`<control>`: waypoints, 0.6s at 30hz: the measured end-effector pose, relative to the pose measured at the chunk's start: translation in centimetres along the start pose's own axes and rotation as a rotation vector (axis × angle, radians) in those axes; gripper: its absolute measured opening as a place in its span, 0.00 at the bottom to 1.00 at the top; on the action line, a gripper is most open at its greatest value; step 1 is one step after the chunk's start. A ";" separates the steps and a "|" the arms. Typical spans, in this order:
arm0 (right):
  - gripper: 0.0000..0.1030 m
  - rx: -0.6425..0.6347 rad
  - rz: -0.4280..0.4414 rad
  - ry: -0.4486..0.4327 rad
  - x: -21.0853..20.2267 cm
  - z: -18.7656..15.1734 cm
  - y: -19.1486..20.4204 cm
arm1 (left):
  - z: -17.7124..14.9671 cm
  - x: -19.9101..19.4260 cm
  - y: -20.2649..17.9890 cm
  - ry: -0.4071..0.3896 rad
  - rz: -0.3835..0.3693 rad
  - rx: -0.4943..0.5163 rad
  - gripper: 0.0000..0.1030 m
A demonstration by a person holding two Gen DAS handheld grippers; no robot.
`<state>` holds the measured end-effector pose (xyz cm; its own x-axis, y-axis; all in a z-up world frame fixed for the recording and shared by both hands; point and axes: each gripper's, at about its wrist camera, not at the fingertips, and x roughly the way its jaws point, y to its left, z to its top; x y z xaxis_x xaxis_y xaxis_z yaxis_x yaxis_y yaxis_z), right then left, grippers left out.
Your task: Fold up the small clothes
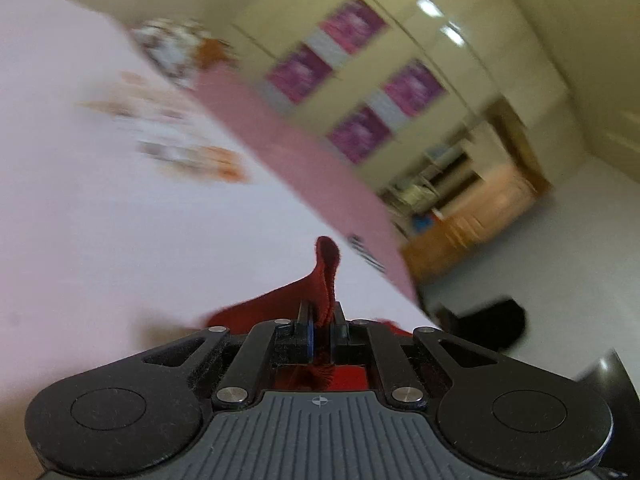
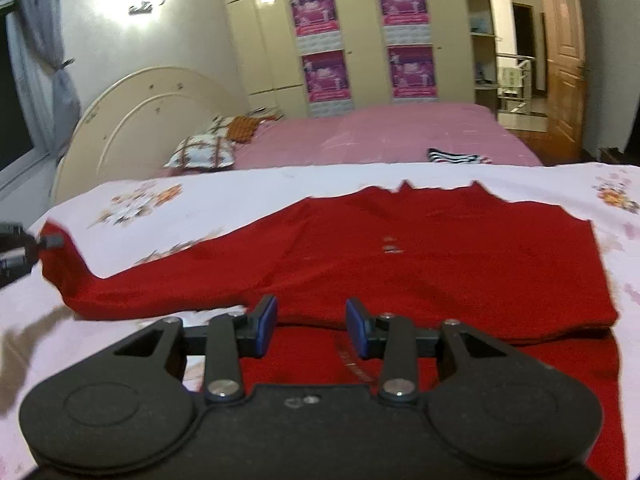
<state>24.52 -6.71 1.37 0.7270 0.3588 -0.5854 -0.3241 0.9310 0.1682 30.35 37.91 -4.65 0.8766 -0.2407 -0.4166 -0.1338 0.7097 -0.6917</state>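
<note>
A red shirt (image 2: 400, 248) lies spread on a white floral sheet (image 2: 240, 192). My left gripper (image 1: 322, 316) is shut on the end of the shirt's sleeve (image 1: 326, 268) and holds it lifted. It also shows at the left edge of the right wrist view (image 2: 48, 241), pinching the sleeve tip. My right gripper (image 2: 311, 320) is open and empty, hovering just above the shirt's near hem. The left wrist view is tilted and blurred.
A bed with a pink cover (image 2: 380, 136) stands behind the sheet, with pillows (image 2: 202, 152) at its headboard and a striped cloth (image 2: 456, 157) on it. Cupboards with purple posters (image 2: 360, 40) line the far wall. A doorway (image 2: 560, 60) is at the right.
</note>
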 end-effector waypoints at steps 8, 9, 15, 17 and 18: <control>0.36 0.118 -0.074 -0.052 -4.0 -0.1 -8.7 | -6.2 12.1 -16.2 0.172 -0.154 0.151 0.06; 0.36 0.135 -0.086 -0.058 -4.6 -0.2 -10.1 | -7.3 13.3 -17.7 0.194 -0.167 0.168 0.06; 0.38 0.265 -0.146 -0.084 -7.5 -1.3 -17.5 | -15.2 19.4 -26.2 0.351 -0.178 0.307 0.07; 0.38 0.302 -0.158 -0.086 -8.2 -1.9 -19.4 | -17.5 20.6 -28.4 0.391 -0.164 0.356 0.07; 0.38 0.319 -0.159 -0.085 -8.5 -2.2 -20.4 | -18.4 21.2 -29.2 0.409 -0.159 0.376 0.07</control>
<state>23.58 -28.88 1.14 0.8052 0.1999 -0.5584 -0.0077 0.9449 0.3272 44.30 -0.12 -4.16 0.6128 -0.5471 -0.5702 0.2242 0.8123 -0.5384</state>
